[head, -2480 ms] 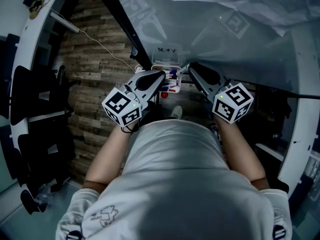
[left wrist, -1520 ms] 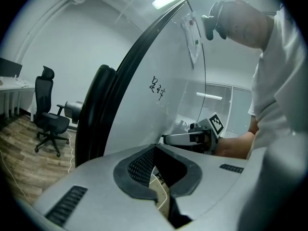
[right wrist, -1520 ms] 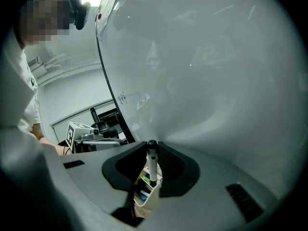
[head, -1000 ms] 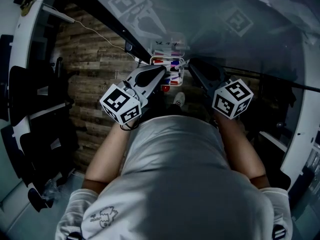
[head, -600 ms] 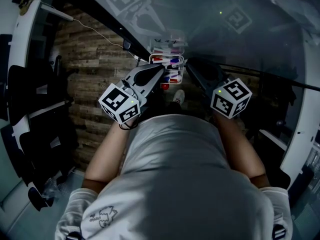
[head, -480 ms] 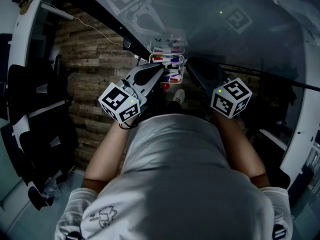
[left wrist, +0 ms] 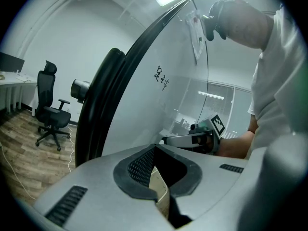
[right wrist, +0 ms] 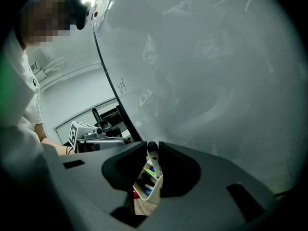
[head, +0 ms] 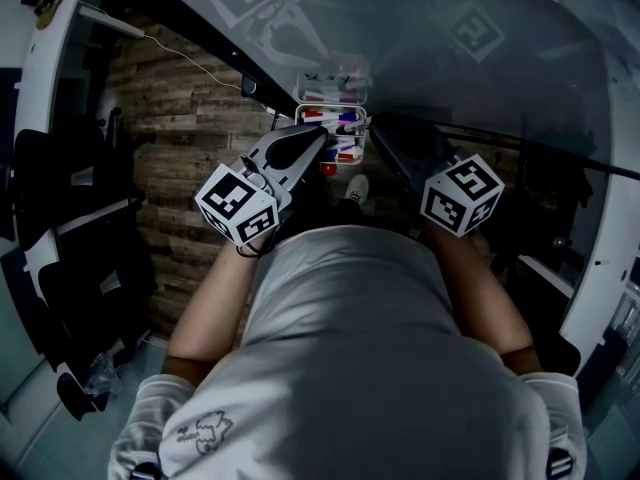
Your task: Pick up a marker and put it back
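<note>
Your R gripper (right wrist: pixel 152 147) clamps a black-capped marker (right wrist: pixel 153 159), axis 12–6. Pen tray (right wrist: pixel 155 191) sits at 6, just beneath. L gripper (left wrist: pixel 155 148) has jaws together, empty.

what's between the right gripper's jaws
A black-capped marker, pinched by the right gripper, with the tray beyond; the right gripper view shows it.

Illegible scribble (left wrist: pixel 162 79) on whiteboard (left wrist: pixel 156 117)
</note>
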Demonstrator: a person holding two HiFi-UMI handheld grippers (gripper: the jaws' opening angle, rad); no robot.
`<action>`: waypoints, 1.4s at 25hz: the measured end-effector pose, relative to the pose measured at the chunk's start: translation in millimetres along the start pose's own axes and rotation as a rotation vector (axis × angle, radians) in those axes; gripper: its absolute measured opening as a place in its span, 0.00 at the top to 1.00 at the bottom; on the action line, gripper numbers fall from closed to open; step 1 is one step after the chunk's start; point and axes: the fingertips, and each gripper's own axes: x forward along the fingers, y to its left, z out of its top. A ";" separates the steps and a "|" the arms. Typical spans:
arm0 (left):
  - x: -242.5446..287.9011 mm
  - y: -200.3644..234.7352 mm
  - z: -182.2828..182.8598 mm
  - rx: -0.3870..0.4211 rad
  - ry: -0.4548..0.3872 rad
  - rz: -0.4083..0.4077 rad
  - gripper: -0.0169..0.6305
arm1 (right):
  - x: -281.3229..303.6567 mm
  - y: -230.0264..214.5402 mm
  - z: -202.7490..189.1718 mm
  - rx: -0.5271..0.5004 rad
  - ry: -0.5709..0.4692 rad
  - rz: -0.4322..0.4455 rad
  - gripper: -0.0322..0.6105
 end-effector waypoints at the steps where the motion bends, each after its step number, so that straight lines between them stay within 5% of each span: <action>1: -0.1 0.1 -0.4 -0.001 0.001 0.000 0.97 | -0.6 0.0 0.6 0.000 -0.002 0.000 0.83; 35: -26.8 -23.5 12.3 0.048 -0.047 0.057 0.97 | -28.1 18.1 26.7 0.003 -0.076 0.046 0.83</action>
